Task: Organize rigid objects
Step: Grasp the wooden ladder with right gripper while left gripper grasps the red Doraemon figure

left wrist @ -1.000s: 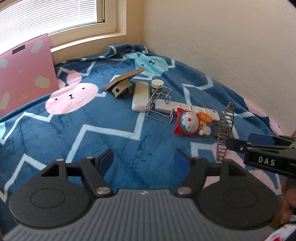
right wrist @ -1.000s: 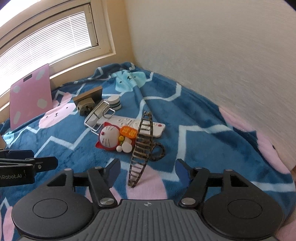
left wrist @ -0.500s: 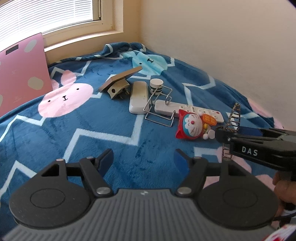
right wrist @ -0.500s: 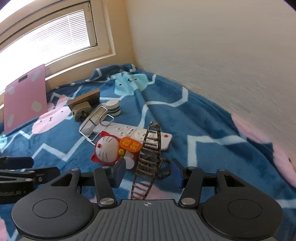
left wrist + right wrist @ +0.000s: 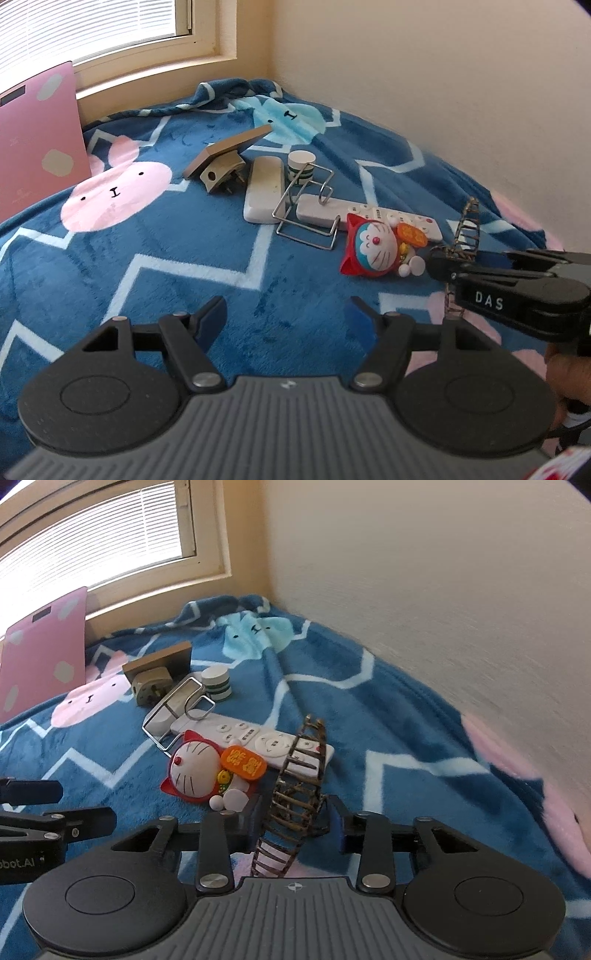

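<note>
- Brown twig rungs made up the small wooden ladder (image 5: 295, 801), which stood on edge on the blue fleece blanket (image 5: 184, 266), leaning over the near end of the white remote control (image 5: 258, 740).
- The right gripper (image 5: 295, 818) straddled the ladder, one finger at each rail; the jaws were spread and I could not see either pad touching the wood.
- The left gripper (image 5: 286, 317) hung released over bare blanket, holding nothing, well apart from the pile.
- Risk, as I judged it: the ladder was thin and balanced on its edge, so an uneven close could tip it flat or twist it out of the pads.
- The Doraemon cat figure (image 5: 201, 768) lay just beside the left finger (image 5: 251, 819); a sideways drift might nudge it.
- Lifting could drag the remote if a rung caught on it.
- Farther back, the wire rack (image 5: 306, 210), the striped white jar (image 5: 302, 167) and the plug adapter (image 5: 221, 175) lay clustered, clear of the grasp.
</note>
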